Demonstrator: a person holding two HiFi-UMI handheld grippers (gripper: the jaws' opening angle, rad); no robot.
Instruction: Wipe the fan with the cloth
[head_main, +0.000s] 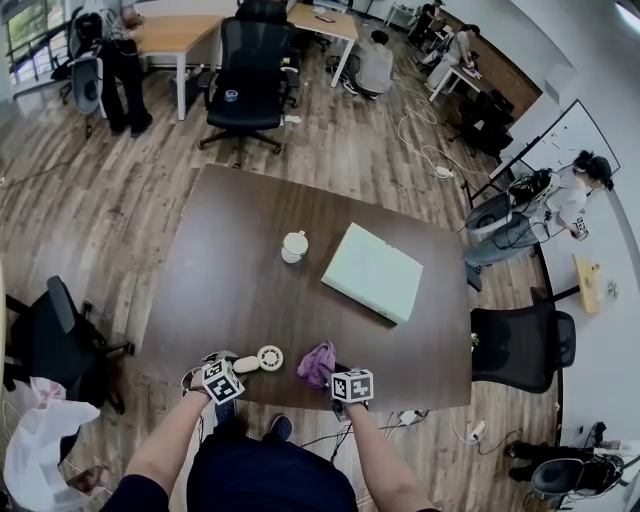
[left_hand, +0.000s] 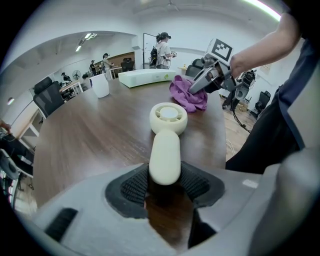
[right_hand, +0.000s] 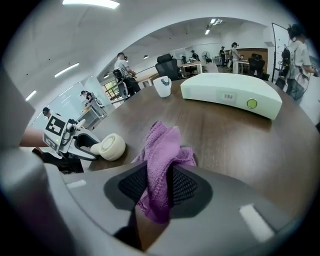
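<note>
Left gripper (left_hand: 164, 185): we clamp the handheld fan (left_hand: 167, 131) by its handle; its round head lies beyond our pads.
Right gripper (right_hand: 159, 187): we pinch the purple cloth (right_hand: 162, 145), bunched ahead.

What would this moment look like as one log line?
left gripper: shut on fan handle | right gripper: shut on cloth | cloth: apart from fan

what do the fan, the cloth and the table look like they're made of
The fan looks like moulded cream plastic, smooth, matte. The cloth is purple fabric, perhaps microfibre: fuzzy weave, limp folds. The table shows dark wood grain with slight sheen; solid wood or laminate, unclear.
</note>
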